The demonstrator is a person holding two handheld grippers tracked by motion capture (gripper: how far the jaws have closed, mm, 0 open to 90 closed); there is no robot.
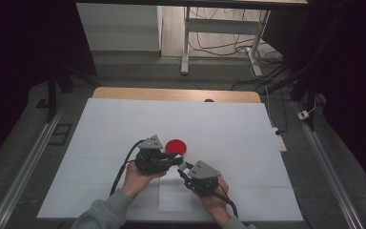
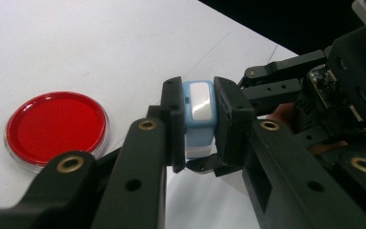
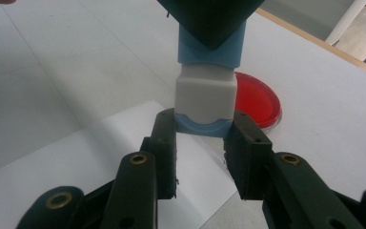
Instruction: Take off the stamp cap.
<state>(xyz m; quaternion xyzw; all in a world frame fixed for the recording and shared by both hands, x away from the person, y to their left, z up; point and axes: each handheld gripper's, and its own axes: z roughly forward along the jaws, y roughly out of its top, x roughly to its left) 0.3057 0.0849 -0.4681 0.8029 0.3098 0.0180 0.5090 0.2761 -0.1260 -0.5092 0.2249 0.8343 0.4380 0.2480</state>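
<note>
You grip the blue-and-white case (image 2: 198, 119) with both the left claw (image 2: 198, 125) and the right claw (image 3: 201, 143) clenched on opposite ends, likely to pull it open just near the red dish (image 1: 176, 146).

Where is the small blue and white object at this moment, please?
The blue and white object is held off the table between both grippers, left gripper on its blue end, right gripper on the other, near the red dish.

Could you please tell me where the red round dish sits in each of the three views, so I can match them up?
High view: the red dish lies mid-table, just beyond the left claw.
Left gripper view: at the left.
Right gripper view: right of centre, behind the blue-and-white object.
Shared landmark: that object, gripped by both claws.
</note>
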